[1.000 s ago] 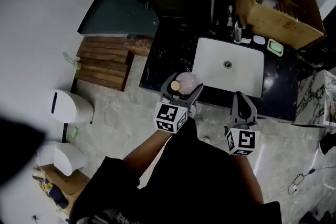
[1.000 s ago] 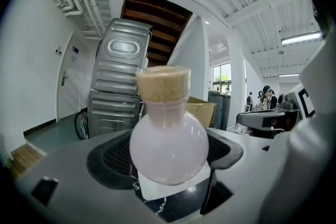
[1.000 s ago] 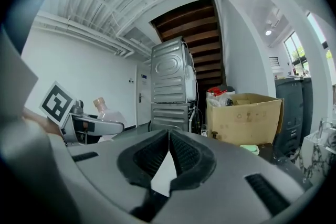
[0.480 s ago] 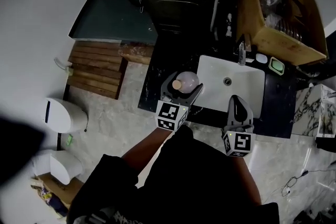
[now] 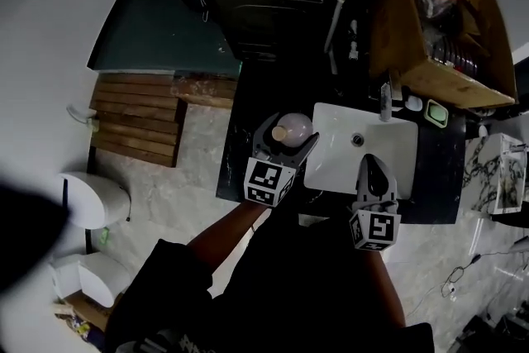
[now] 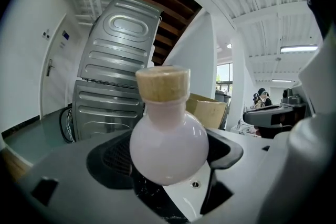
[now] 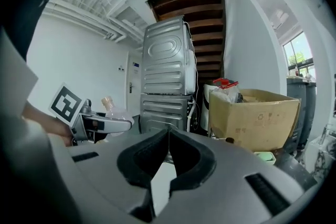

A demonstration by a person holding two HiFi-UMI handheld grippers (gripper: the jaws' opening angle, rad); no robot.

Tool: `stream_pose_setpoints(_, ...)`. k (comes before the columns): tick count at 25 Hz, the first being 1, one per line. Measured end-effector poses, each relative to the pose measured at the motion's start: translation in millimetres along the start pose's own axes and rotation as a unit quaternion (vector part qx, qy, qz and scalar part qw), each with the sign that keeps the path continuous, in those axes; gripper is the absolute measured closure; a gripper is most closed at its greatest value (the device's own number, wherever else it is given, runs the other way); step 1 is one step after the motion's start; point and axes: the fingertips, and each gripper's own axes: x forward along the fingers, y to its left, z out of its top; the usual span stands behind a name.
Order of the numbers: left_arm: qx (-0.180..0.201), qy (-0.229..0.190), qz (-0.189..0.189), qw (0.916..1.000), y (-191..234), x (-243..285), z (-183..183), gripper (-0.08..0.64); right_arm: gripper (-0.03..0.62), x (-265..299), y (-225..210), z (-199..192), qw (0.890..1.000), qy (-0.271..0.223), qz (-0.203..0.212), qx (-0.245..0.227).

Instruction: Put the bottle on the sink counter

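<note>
Over the last second my view has closed in on the sink. The dark tabletop [image 5: 252, 116] and its white basin [image 5: 368, 146] have slid down toward the middle of the frame, so the left claw [image 5: 288, 136] now hangs further in over the tabletop, just left of the basin, instead of at its front edge. That claw is clamped round the belly of the bottle [image 6: 168, 147], cork up. The bottle looks carried, not set down, so I judge lowering comes next. The right claw [image 7: 167, 150] is pressed together with nothing in it, over the basin's front edge. I count one bottle, two claws, one basin and one cardboard box [image 5: 434, 29].
</note>
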Motion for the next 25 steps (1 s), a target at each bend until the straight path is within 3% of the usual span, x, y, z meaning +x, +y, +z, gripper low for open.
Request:
stream_pose_setpoints(8,0.003,0.021,-0.008,0.9997,20,46,-17,0.163,0.554,34,-10,-18,1.0,0.03,0.0,0.006)
stream_pose_setpoints(14,0.032,0.046,0.021,0.9982,27,83,-31,0.164,0.554,60,-22,-24,0.999,0.032,0.018,0.029)
stream_pose_setpoints(25,0.041,0.08,0.038,0.9953,43,151,-64,0.163,0.554,117,-27,-47,0.997,0.025,0.076,0.02)
